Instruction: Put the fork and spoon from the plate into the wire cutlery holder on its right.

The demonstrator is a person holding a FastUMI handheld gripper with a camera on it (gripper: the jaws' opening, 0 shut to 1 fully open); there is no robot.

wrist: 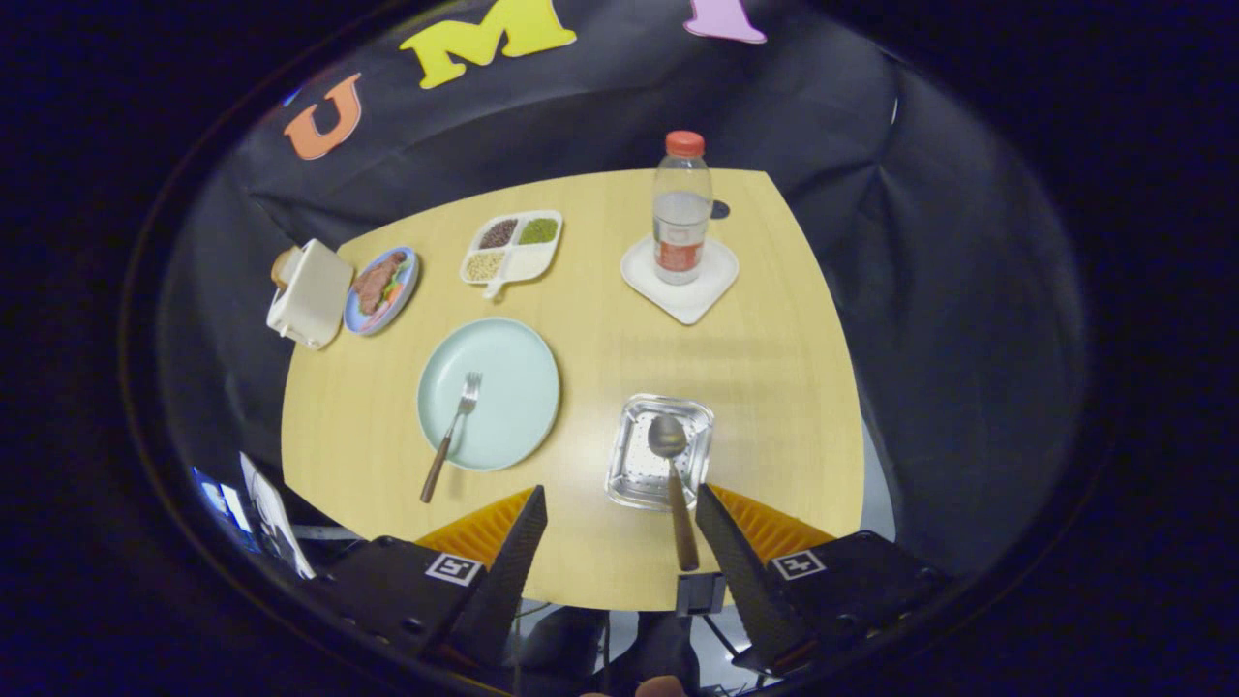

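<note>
1. Gripper [619, 503] fingers stand wide apart, holding nothing.
2. Spoon [673, 484] lies in the holder [634, 484], handle sticking out toward the right finger.
3. Fork [452, 431] rests on the plate [513, 368], left of the holder.

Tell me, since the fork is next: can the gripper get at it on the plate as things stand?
Probably yes. The gripper is open and holds nothing. The fork lies ahead to its left, handle jutting over the plate rim, nothing on it.
</note>
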